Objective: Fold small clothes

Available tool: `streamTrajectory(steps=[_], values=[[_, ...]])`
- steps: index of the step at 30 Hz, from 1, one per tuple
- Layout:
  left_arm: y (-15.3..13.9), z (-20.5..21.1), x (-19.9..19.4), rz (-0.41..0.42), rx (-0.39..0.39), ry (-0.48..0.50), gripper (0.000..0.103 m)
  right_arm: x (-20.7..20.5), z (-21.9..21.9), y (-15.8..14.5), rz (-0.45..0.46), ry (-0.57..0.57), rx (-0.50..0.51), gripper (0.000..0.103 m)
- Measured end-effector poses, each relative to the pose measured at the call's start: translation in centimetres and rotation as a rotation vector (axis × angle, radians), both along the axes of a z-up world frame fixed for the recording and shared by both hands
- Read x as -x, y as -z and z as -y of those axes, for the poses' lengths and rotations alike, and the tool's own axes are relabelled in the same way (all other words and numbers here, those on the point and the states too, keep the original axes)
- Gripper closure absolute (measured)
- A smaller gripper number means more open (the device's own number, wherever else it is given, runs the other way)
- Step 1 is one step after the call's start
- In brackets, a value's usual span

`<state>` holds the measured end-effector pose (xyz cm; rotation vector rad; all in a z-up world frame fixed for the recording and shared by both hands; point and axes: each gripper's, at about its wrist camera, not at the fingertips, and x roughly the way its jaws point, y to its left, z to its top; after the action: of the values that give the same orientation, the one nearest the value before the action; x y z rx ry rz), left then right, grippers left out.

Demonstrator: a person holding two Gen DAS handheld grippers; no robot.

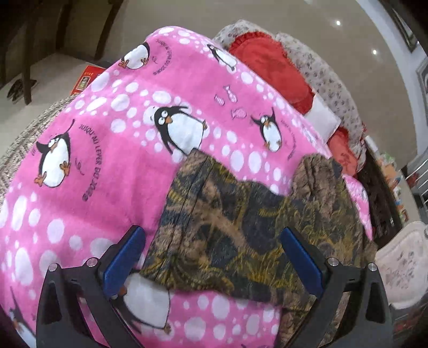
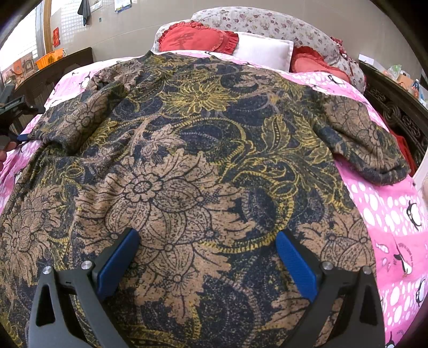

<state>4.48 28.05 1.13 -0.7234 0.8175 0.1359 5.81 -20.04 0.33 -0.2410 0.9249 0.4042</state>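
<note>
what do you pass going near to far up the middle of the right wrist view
right gripper → floral garment → pink penguin blanket → white pillow → floral headboard cushion

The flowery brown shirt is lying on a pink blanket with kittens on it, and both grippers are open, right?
Almost. The animals on the pink blanket are penguins, not kittens; the left wrist view shows them clearly. The rest holds: the flowery brown shirt lies spread on that blanket, and the left gripper and the right gripper are both open.
</note>
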Motion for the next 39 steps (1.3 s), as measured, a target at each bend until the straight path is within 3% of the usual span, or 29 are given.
streamTrajectory(steps=[1, 2, 3, 4, 5, 6, 14, 17, 23, 28, 31, 35, 39], values=[[0.0, -0.1, 0.0, 0.005, 0.006, -0.009, 0.019, 0.0, 0.0, 0.0, 0.000, 0.000, 0.000, 0.000], [-0.2, -0.2, 0.2, 0.014, 0.010, -0.019, 0.033, 0.0, 0.0, 0.0, 0.000, 0.000, 0.000, 0.000], [-0.3, -0.4, 0.4, 0.027, 0.034, -0.025, 0.058, 0.0, -0.1, 0.0, 0.000, 0.001, 0.000, 0.000], [-0.3, -0.5, 0.6, 0.032, 0.066, -0.022, 0.073, -0.1, -0.1, 0.0, 0.000, 0.002, 0.000, 0.000], [-0.2, -0.6, 0.7, 0.031, 0.112, -0.013, 0.096, -0.1, -0.1, 0.0, 0.001, 0.002, 0.001, 0.000], [-0.5, -0.9, 0.7, 0.031, 0.119, -0.015, 0.103, 0.0, -0.1, 0.0, 0.001, 0.002, 0.001, 0.000], [-5.8, -0.4, 2.8, 0.133, -0.035, -0.039, 0.103, -0.1, -0.1, 0.0, 0.002, 0.003, 0.002, 0.000], [-9.1, -2.6, 5.2, 0.190, -0.077, -0.141, 0.103, 0.0, -0.1, 0.0, 0.003, 0.003, 0.004, 0.000], [-14.6, -8.7, 11.1, 0.214, -0.234, -0.389, 0.103, 0.0, -0.1, 0.0, 0.004, 0.002, 0.004, 0.000], [-16.0, -9.9, 13.1, 0.226, -0.293, -0.473, 0.103, 0.0, -0.1, 0.0, 0.004, 0.002, 0.003, 0.000], [-15.5, -8.3, 12.0, 0.246, -0.261, -0.412, 0.103, 0.0, -0.2, 0.0, 0.005, 0.002, 0.005, 0.000], [-14.6, -2.4, 7.8, 0.273, -0.227, -0.196, 0.103, 0.0, -0.2, 0.0, 0.004, 0.002, 0.005, 0.000], [-12.0, 8.2, 1.9, 0.287, -0.150, 0.068, 0.103, 0.0, -0.2, 0.0, 0.004, 0.002, 0.004, 0.000]])
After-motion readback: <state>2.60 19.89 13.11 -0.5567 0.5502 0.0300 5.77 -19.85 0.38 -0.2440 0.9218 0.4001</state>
